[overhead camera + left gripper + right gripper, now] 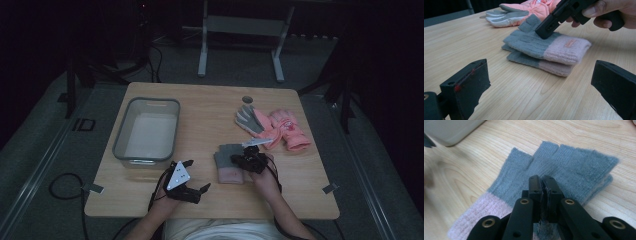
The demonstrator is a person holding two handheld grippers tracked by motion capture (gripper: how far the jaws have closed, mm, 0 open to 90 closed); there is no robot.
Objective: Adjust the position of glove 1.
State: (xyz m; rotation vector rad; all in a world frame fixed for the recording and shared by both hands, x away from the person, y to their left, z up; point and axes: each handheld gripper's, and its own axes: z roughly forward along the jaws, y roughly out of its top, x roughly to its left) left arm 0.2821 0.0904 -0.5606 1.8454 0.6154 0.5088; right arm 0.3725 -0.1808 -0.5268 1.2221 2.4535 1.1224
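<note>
Right gripper, jaws pinched on the grey knit glove at frame centre, apparently to lift it from its pair.

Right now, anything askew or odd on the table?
Nothing damaged or spilled. The knitted grey-pink gloves lie stacked slightly offset. The right gripper, jaws together, has pinched up a bit of the top glove's knit.

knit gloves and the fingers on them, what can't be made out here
- Right gripper: fingers together on the top knit glove; whether wool is pinched is hidden by the fingers themselves, right gripper view.
- Lower knit glove: mostly covered by the top one, left gripper view.
- Label on the pink cuff: too small to read.
- Pink ski gloves: print too dark and small, high view.
</note>
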